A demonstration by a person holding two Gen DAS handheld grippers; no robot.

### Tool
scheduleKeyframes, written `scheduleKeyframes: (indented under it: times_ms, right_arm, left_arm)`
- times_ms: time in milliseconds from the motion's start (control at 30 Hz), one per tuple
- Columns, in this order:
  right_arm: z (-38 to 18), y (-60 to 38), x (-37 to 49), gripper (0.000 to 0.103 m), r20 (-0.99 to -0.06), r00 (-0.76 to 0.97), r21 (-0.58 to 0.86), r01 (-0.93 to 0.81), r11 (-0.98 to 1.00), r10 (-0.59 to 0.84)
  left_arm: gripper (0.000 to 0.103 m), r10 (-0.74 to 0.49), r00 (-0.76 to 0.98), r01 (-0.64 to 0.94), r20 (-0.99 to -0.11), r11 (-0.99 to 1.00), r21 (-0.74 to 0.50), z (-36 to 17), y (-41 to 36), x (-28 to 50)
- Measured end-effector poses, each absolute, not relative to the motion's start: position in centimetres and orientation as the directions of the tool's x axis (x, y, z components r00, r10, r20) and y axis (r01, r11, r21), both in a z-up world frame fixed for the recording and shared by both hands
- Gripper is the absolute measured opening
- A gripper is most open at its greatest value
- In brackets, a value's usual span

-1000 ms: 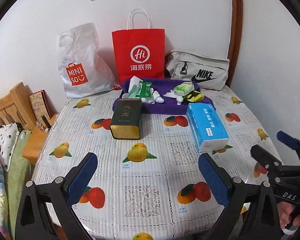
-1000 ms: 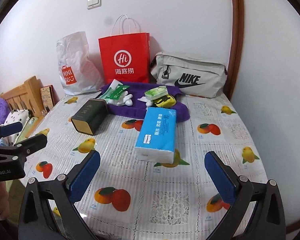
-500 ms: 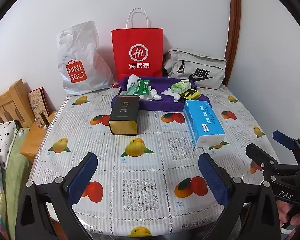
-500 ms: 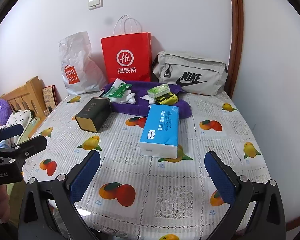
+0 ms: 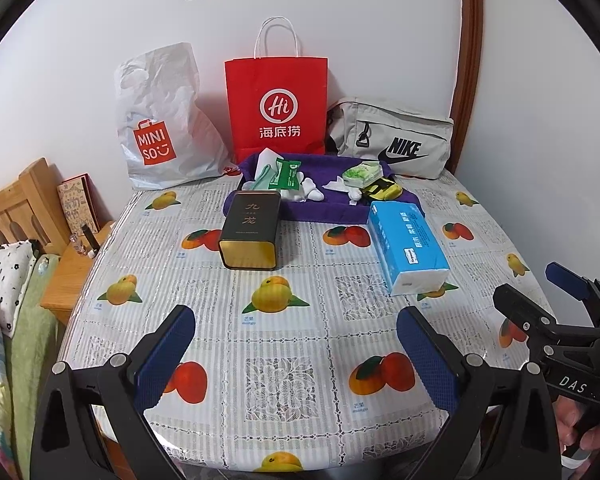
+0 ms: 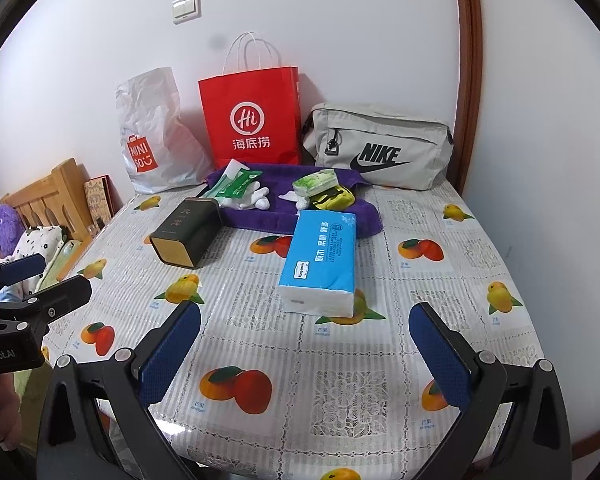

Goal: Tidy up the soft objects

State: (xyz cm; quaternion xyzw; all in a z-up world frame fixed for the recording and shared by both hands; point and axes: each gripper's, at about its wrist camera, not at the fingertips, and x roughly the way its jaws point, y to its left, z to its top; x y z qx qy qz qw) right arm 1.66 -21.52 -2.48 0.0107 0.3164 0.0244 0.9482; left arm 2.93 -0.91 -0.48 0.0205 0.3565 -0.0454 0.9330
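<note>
The left gripper [image 5: 296,344] and the right gripper [image 6: 304,340] both hover with jaws spread wide, empty, above the near edge of the fruit-print table [image 6: 420,280]. Ahead lies the blue tissue pack [image 6: 322,256]. Behind it, the purple towel [image 6: 284,216] holds what look like small white socks [image 6: 256,200].

Both grippers' fingers [image 5: 164,360] [image 6: 440,356] wide apart, empty.

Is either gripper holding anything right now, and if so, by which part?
Nothing is held. The left gripper and right gripper are both open above the fruit-print tablecloth, short of the blue tissue pack.
</note>
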Motion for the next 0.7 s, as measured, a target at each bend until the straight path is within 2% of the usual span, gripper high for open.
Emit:
scheduleKeyframes:
  times_ms: [700]
  right_arm:
    - [-2.53,-21.51,1.8,0.103,-0.601,0.798,0.036,-0.034,0.999,0.049]
  left_arm:
    - [0.102,-0.066,0.742,0.098,-0.667,0.995,0.01,-0.23,-1.12,2.65]
